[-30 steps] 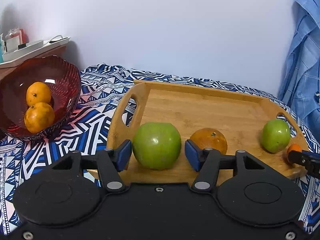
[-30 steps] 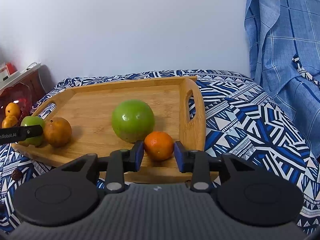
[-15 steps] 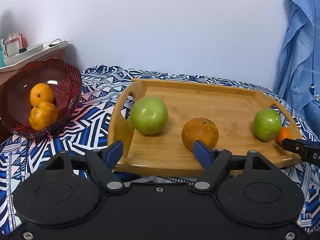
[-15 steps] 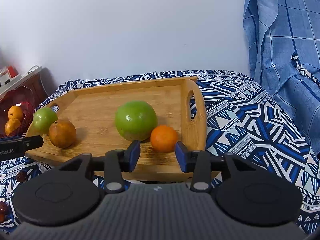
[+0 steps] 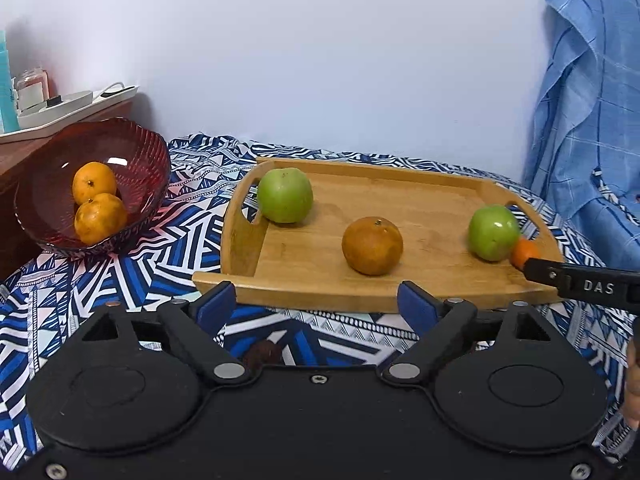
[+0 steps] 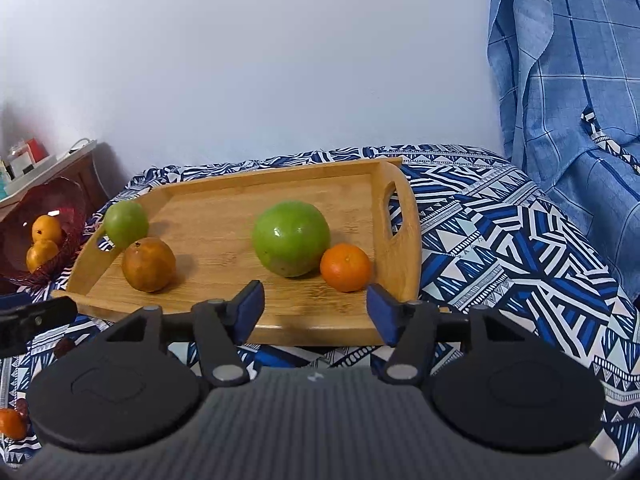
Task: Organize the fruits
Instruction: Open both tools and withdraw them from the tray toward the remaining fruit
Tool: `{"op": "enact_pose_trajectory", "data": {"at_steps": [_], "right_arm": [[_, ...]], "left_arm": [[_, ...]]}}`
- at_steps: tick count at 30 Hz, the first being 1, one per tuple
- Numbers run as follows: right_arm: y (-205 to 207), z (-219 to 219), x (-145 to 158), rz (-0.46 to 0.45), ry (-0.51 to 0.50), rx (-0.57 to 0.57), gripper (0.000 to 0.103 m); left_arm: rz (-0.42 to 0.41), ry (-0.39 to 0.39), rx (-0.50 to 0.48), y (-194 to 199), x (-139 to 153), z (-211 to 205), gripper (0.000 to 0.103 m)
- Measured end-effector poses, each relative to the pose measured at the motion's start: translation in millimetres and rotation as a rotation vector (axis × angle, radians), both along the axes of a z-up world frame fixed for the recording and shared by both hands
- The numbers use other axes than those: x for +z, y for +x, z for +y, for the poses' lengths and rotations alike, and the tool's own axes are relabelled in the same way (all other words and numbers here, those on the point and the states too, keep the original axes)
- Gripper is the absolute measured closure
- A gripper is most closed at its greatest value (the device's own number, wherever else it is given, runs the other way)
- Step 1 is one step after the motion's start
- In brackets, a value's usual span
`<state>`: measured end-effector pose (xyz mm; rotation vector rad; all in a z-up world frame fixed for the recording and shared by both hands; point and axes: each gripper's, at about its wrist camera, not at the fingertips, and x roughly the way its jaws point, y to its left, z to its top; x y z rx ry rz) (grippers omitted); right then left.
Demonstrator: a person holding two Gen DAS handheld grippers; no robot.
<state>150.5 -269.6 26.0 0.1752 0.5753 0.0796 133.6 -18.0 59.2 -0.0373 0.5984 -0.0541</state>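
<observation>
Change since a second ago: the left gripper [image 5: 316, 306] was around the green apple [image 5: 285, 195] and has drawn back off the wooden tray [image 5: 400, 298]; the apple now sits alone by the tray's left handle. The right gripper [image 6: 316, 312] was around the small orange [image 6: 345, 267] and has let it go.

Fingers, left: wide apart and opening further, nothing between them; only the patterned cloth [image 5: 132, 280] and the tray edge show in the gap.

Fingers, right: apart and opening too, just in front of the tray's near edge; the small orange lies beyond the tips, not pressed by the pads.

Fruits on tray: two green apples, the second apple [image 6: 291, 238] touching the small orange near the right handle, and a brownish orange [image 5: 372, 245] between the apples, nearer the front.

Step in hand: I judge both hands have just released fruit on the tray and are backing away.

Next move: probably to fetch another fruit. Two oranges [image 5: 98, 206] lie in the red bowl [image 5: 158, 168] on the left, and a small orange fruit [image 6: 10, 422] with dark pieces lies on the cloth in the right wrist view.

In the way: the raised tray rim and handles, and the two grippers being near each other; round fruits may roll if touched.

Around: blue checked fabric [image 6: 568, 100] hangs on the right, and a shelf with a white tray [image 5: 56, 114] stands behind the bowl.
</observation>
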Motion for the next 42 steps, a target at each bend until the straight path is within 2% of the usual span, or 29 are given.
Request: {"op": "enact_pose_trajectory", "data": {"at_steps": [8,15,26,31,39,42], "right_arm": [[-17.9,0.4,4.9,-0.01,0.02,0.006,0.017],[-40.5,7.1,6.6,-0.016,0.025,0.035,0.012],[-85.4,28.6,0.7,-0.029,0.062,0.096,0.01],[-102.6,30.6,-3.9,-0.029,0.117,0.1,0.009],[-126.2,42.2,-10.0,-0.05,0.119,0.127,0.009],[-135.2,49.8,-12.0,-0.065,0.086,0.141,0.009]], "left_arm": [[-0.023,0.007,-0.019,-32.7,5.2,1.7,0.01],[-0.02,-0.002,-0.01,-60.4,-0.5,10.5,0.007],[0.008,-0.015,0.007,-89.5,-15.9,28.1,0.006],[0.006,-0.007,0.013,-97.2,-20.7,33.7,0.006],[0.019,-0.003,0.023,-104.8,-30.6,38.4,0.006],[0.013,-0.001,0.031,-108.3,-32.6,41.1,0.006]]}}
